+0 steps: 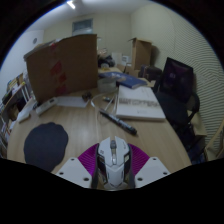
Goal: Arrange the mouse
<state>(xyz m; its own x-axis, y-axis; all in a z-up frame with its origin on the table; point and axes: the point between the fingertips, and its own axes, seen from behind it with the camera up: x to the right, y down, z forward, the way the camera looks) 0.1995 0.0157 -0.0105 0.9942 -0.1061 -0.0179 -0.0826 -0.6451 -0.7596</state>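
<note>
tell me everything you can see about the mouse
The mouse is white or light grey with a darker scroll wheel down the middle of its front, and looks like smooth plastic. It sits lengthwise between the tool's purple-padded fingers, which close against both its sides, nose pointing away over the wooden table. Whether it rests on the table is hidden.

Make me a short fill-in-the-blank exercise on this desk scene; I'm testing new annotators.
1. The white mouse sits between the gripper fingers, on the wooden ____.
2. The dark mouse pad lies to the ____ of the mouse.
3. The big box beyond the pad is made of ____.

Missing words: desk; left; cardboard
</note>
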